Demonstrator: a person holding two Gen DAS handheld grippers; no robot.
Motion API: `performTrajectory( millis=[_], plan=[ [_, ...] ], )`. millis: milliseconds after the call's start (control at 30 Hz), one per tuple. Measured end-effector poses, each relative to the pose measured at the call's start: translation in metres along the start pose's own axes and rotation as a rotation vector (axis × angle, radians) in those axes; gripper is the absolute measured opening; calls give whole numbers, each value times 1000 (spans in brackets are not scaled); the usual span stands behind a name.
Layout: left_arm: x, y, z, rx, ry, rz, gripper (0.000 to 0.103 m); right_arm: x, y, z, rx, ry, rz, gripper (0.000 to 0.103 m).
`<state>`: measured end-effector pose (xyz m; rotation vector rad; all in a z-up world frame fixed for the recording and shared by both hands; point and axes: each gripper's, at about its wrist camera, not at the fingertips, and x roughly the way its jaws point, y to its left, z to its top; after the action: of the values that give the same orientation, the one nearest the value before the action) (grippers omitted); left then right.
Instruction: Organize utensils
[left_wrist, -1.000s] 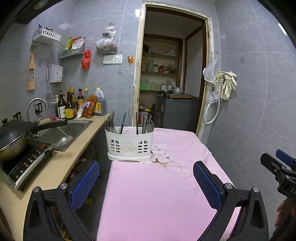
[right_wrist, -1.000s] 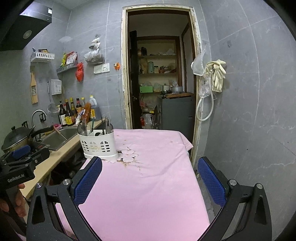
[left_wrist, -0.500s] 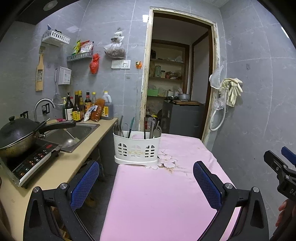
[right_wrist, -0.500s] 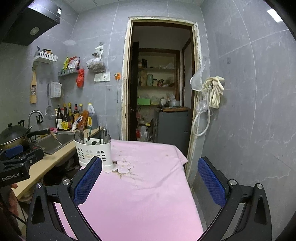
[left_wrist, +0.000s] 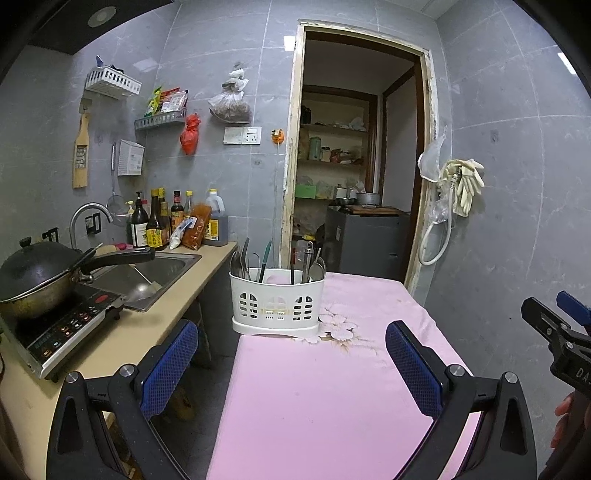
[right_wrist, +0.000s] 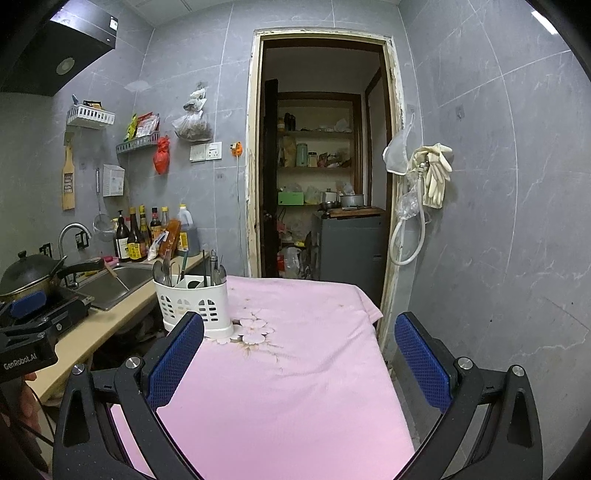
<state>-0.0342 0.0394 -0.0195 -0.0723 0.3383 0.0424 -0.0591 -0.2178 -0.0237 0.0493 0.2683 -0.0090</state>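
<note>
- At the pink counter (left_wrist: 332, 387), both views had risen over the last second.
- Left tool (left_wrist: 291, 362) and right tool (right_wrist: 299, 354) hung released, empty.
- Utensils (left_wrist: 277, 258) stood in the white caddy (left_wrist: 277, 306), untouched.

The utensil caddy (left_wrist: 277, 301) is white with arched cut-outs, on a pink tablecloth (left_wrist: 325, 387) printed with pale blossoms. Both grippers' pads (right_wrist: 423, 360) are blue, cross-hatched — their frames black. Wall tiles (left_wrist: 517, 184) are grey, faintly veined.

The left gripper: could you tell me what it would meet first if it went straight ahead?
Probably the white utensil caddy on the pink tablecloth; the left gripper is open and empty, though depth is uncertain.
</note>
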Motion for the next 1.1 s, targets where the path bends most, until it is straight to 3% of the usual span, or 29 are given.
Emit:
performTrajectory(
  millis=[1100],
  plan=[
    [-2, -3, 0, 20, -2, -6, 102, 3, 0, -5, 0, 8, 0, 101]
  ],
)
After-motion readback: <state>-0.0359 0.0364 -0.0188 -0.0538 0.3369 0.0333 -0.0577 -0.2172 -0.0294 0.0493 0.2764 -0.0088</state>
